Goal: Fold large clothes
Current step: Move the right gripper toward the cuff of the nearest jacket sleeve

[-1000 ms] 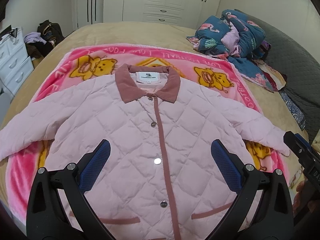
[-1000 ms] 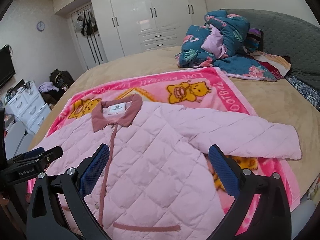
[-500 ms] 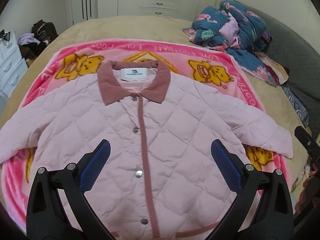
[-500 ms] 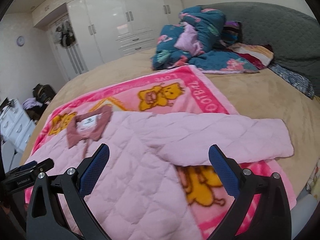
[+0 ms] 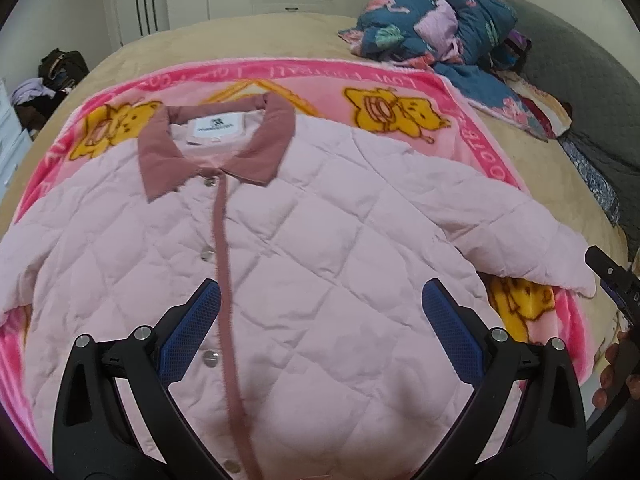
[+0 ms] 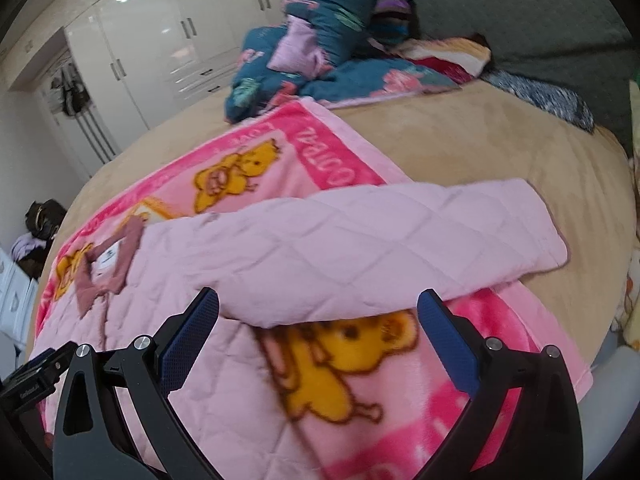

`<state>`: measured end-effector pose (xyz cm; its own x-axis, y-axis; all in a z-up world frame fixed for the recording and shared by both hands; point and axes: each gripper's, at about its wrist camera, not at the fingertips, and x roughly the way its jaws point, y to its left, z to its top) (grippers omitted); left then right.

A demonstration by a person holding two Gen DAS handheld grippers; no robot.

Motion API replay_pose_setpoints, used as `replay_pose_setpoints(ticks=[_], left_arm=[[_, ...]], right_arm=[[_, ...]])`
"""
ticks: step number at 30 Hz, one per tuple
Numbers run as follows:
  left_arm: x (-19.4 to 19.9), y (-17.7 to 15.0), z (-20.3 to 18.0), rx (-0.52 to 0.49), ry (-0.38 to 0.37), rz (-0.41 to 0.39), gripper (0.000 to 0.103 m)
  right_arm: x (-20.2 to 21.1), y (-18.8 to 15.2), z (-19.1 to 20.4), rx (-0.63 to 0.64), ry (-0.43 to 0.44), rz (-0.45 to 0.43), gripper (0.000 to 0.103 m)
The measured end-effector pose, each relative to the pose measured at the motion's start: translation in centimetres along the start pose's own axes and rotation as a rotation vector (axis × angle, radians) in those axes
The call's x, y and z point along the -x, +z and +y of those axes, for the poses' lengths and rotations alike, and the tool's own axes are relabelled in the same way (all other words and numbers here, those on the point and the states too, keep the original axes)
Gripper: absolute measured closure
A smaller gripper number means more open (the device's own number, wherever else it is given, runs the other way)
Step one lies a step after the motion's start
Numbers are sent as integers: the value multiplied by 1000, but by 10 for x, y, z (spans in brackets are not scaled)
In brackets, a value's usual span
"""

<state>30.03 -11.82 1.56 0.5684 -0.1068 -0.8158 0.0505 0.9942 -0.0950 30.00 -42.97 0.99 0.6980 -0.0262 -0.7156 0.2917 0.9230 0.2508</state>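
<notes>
A pale pink quilted jacket (image 5: 328,264) with a dusty-rose collar (image 5: 256,152) lies flat, front up and buttoned, on a pink bear-print blanket (image 5: 400,92). My left gripper (image 5: 320,328) is open and empty above the jacket's lower front. My right gripper (image 6: 320,328) is open and empty, hovering over the lower edge of the jacket's right sleeve (image 6: 380,240), whose cuff (image 6: 548,232) reaches past the blanket's edge. The right gripper's tip shows at the right edge of the left wrist view (image 5: 612,276).
The blanket (image 6: 340,380) covers a tan bed (image 6: 460,136). A heap of blue floral bedding (image 6: 320,48) and a grey headboard (image 6: 520,8) lie at the back right. White wardrobes (image 6: 160,40) stand behind. Bags and a white dresser (image 5: 8,140) are at the left.
Both grippers have moved right. The left one now hangs over the jacket's right half, and the right one has closed in on the right sleeve. Both stay open.
</notes>
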Motion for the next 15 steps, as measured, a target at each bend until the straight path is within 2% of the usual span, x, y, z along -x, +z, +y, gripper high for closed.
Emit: replay_pose_setpoints(ticks=[13,15], left_arm=[[-47,-8,-33,-42,-13,65,9],[-54,-10,-36,-54,3,73,9]], right_arm=[[-47,-5,-80,-182,-84,72,4],[-53,-5,-90,-214,-93,82,4]])
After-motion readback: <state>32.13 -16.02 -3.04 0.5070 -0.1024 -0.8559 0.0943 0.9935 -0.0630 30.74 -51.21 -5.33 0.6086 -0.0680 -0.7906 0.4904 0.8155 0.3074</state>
